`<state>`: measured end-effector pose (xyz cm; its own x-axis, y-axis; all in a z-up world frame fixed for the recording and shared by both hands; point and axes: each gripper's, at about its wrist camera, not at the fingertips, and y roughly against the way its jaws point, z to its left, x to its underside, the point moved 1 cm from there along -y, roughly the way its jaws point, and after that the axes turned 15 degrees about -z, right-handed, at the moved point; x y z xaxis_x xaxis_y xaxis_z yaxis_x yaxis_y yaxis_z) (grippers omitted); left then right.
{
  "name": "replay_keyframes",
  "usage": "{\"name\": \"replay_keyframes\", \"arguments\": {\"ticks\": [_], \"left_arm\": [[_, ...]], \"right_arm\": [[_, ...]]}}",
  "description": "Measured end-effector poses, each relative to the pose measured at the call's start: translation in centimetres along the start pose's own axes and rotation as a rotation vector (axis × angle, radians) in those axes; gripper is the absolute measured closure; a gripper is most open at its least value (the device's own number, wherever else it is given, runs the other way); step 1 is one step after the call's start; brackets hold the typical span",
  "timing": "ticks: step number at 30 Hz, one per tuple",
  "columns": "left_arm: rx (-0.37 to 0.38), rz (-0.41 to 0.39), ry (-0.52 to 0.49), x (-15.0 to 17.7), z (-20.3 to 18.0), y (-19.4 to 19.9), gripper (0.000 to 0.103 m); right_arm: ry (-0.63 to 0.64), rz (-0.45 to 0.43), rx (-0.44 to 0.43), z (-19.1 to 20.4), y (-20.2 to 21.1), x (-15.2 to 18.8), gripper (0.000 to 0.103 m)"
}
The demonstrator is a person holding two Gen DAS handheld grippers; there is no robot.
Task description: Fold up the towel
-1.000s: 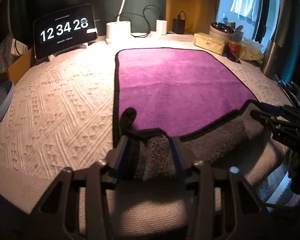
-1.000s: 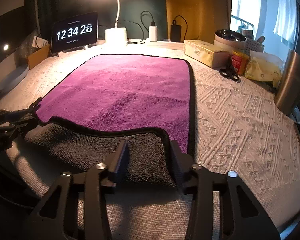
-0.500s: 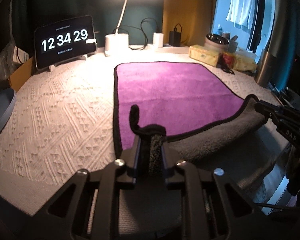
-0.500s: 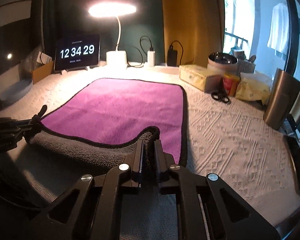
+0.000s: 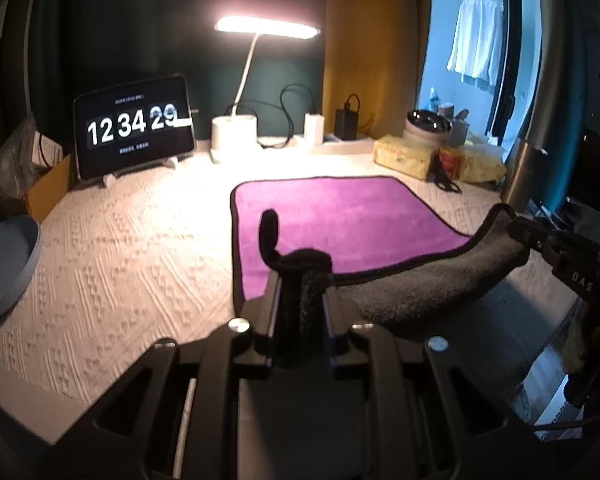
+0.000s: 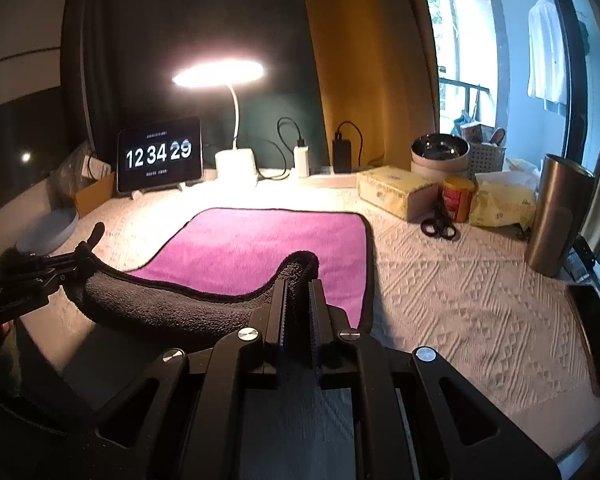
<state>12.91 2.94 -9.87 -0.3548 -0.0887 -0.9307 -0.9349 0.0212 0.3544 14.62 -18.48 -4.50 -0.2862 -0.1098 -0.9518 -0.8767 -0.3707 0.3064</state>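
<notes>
A purple towel (image 5: 340, 220) with a grey underside and black edging lies on a cream knitted tablecloth (image 5: 120, 248); it also shows in the right wrist view (image 6: 260, 248). My left gripper (image 5: 302, 280) is shut on the towel's near left corner, its black loop sticking up. My right gripper (image 6: 298, 292) is shut on the near right corner. Both corners are lifted, and the grey underside sags between them. Each gripper shows in the other's view: the right gripper (image 5: 540, 240) and the left gripper (image 6: 60, 264).
At the back stand a clock tablet (image 6: 160, 156), a lit desk lamp (image 6: 236, 164), chargers, a tissue box (image 6: 396, 190), a red can (image 6: 458, 198), scissors (image 6: 440, 226) and a steel cup (image 6: 556, 220). A blue plate (image 5: 8, 264) lies left. A phone (image 6: 596, 340) lies right.
Both grippers closed on the near corners of the towel and lifted them off the table, so the near edge rose and shows its grey underside.
</notes>
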Motion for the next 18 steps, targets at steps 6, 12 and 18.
{"name": "replay_keyframes", "arguments": {"ticks": [6,12,18], "left_arm": [[0.001,-0.039,0.003,-1.7,0.3,-0.6,0.085],[0.001,-0.073,0.007,-3.4,0.8,-1.6,0.085],[0.000,-0.090,0.007,-4.6,1.1,-3.1,0.085]], "right_arm": [[-0.008,-0.023,0.005,-0.2,-1.0,-1.1,0.092],[-0.008,-0.054,0.010,-0.6,-2.1,-2.3,0.092],[0.006,-0.080,0.011,-0.9,-3.4,-3.3,0.092]]}}
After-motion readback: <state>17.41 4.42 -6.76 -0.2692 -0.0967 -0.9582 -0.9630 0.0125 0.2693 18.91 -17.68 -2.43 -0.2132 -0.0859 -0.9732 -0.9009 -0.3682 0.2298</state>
